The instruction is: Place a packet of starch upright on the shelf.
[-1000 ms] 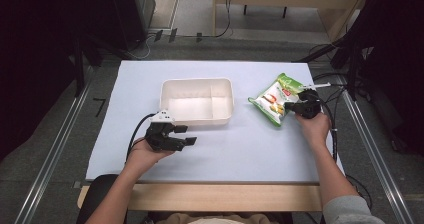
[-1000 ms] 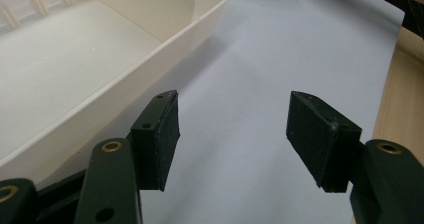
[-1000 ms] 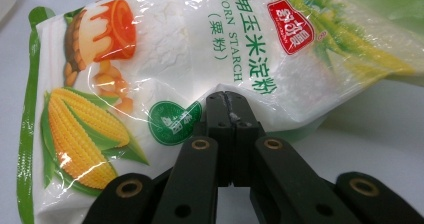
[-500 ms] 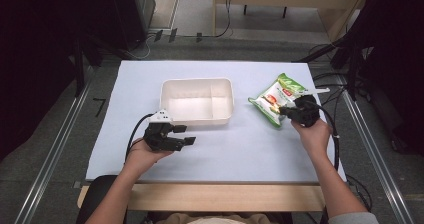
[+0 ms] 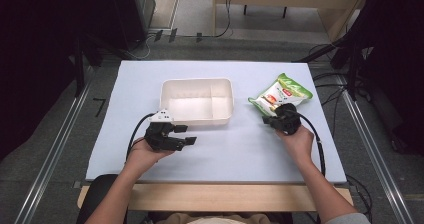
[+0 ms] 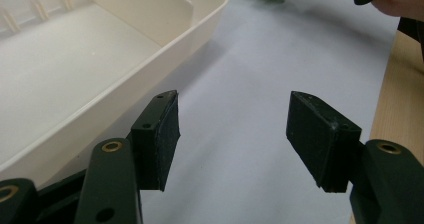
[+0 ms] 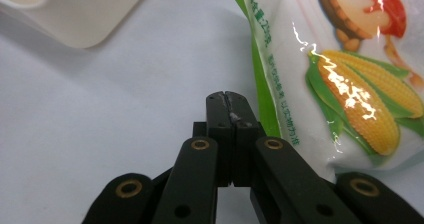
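We see the snack bag (image 5: 281,94) lying flat at two o'clock on the desk (image 5: 240,149), near its right edge. Our right claw (image 5: 272,120) sits at the bag's near corner, closed tight on nothing. The white tray (image 5: 197,100) at twelve blocks the middle; bare desk spreads toward six. Our left claw (image 5: 186,135) rests by the tray's near wall, gaping wide and empty.

A green-and-white snack bag (image 7: 345,69) printed with yellow corn lies by a cream tray (image 5: 197,103) on a pale blue table (image 5: 240,149).
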`<state>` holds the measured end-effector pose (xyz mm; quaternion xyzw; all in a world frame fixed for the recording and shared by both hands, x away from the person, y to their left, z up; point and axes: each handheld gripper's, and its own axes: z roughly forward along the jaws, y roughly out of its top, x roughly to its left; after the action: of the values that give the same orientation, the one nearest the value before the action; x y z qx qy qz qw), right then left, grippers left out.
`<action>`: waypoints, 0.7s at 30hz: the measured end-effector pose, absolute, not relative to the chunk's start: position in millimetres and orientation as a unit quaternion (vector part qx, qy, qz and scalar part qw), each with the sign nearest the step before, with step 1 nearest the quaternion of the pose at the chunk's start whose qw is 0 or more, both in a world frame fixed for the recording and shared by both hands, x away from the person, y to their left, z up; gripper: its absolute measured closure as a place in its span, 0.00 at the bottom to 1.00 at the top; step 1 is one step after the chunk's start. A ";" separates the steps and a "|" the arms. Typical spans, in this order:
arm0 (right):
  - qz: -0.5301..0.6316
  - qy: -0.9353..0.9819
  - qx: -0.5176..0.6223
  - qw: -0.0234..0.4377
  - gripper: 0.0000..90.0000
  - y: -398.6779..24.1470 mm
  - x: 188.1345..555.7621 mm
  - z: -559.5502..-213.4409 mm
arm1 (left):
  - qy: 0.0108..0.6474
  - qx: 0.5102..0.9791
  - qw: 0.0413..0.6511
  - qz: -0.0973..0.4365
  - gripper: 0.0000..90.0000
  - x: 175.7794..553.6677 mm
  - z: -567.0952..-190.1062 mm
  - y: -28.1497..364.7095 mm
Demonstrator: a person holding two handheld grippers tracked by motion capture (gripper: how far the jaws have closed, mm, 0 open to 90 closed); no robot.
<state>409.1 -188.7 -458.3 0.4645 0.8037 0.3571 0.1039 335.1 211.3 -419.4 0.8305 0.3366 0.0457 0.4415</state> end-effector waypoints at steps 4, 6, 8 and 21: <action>0.364 0.793 0.481 0.088 1.00 -194.4 415.4 -466.8 | 0.336 0.831 0.441 0.045 0.43 335.8 -419.5 210.9; 0.355 0.800 0.474 0.098 1.00 -193.2 414.4 -467.9 | 0.336 0.832 0.439 0.046 0.43 335.7 -419.5 210.3; 0.346 0.806 0.469 0.106 1.00 -192.3 413.6 -468.4 | 0.334 0.831 0.442 0.045 0.43 335.9 -419.2 210.6; 0.345 0.789 0.498 0.102 1.00 -230.6 412.4 -468.4 | 0.332 0.831 0.444 0.044 0.43 337.7 -418.2 208.1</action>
<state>412.4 -230.6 -468.4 0.4976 0.7895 0.3446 0.1018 337.7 208.1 -418.2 0.8311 0.3316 0.0437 0.4442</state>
